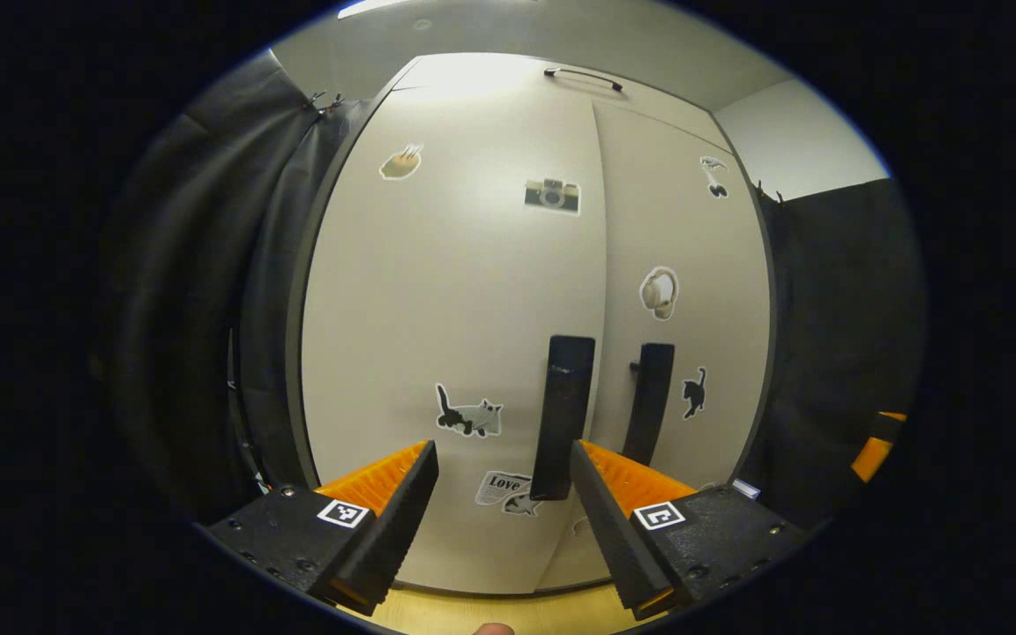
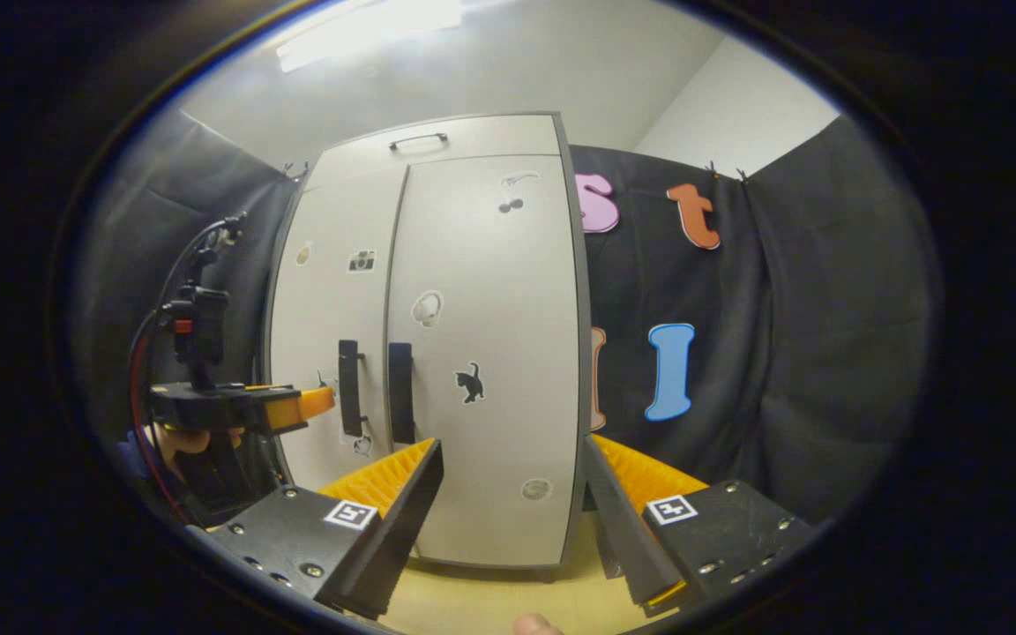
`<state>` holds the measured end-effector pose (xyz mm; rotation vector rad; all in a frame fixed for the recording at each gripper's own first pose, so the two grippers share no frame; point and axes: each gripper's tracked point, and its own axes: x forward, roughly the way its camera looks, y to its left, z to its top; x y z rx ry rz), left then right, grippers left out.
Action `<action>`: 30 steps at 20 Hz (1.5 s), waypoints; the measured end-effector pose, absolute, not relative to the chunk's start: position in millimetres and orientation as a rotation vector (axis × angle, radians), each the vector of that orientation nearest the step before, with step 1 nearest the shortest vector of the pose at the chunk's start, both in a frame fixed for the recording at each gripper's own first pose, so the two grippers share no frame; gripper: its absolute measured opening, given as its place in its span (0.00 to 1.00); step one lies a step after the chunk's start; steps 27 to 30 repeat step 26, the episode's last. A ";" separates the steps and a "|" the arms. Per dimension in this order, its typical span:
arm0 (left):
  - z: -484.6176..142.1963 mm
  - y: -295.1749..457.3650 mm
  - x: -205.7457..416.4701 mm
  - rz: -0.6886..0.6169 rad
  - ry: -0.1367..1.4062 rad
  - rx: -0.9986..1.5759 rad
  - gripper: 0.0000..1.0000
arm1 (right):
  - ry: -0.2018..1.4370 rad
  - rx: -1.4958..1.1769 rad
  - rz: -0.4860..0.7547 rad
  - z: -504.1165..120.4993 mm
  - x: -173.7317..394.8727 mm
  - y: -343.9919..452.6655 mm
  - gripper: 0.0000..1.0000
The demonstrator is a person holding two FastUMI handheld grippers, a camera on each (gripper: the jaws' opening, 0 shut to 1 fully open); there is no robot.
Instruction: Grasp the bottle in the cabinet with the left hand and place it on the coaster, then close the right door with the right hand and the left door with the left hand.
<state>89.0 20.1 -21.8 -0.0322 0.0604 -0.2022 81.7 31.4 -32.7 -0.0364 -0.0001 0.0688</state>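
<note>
We saw the cabinet (image 1: 473, 291) with the left door (image 1: 455, 353) and right door (image 1: 684, 317) both shut, so the bottle's place could not be told. The left gripper (image 1: 504, 494) faced the door handles (image 1: 564, 414), jaws apart, gripping nothing. The right gripper (image 2: 512, 503) likewise stood with jaws apart.

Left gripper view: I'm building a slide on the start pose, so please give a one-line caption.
Open left hand-held gripper faces the closed cabinet doors, level with the two dark vertical handles.

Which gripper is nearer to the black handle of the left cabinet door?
Left. The left gripper is open just before the left door's black handle, seen between its fingers. The right gripper is open farther back, facing the right door.
</note>
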 end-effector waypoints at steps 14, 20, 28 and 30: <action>94.4 10.3 -57.0 -0.175 -0.038 -0.022 0.94 | -0.052 0.021 0.008 57.2 45.9 -15.7 0.95; 95.2 -22.6 -76.8 -0.211 -0.065 -0.012 0.96 | -0.072 0.001 -0.002 68.9 32.3 -32.6 0.95; 91.4 -44.5 -74.4 -0.237 -0.067 0.020 0.96 | -0.081 -0.013 -0.008 68.2 28.3 -40.0 0.95; 91.4 -44.5 -74.4 -0.237 -0.067 0.020 0.96 | -0.081 -0.013 -0.008 68.2 28.3 -40.0 0.95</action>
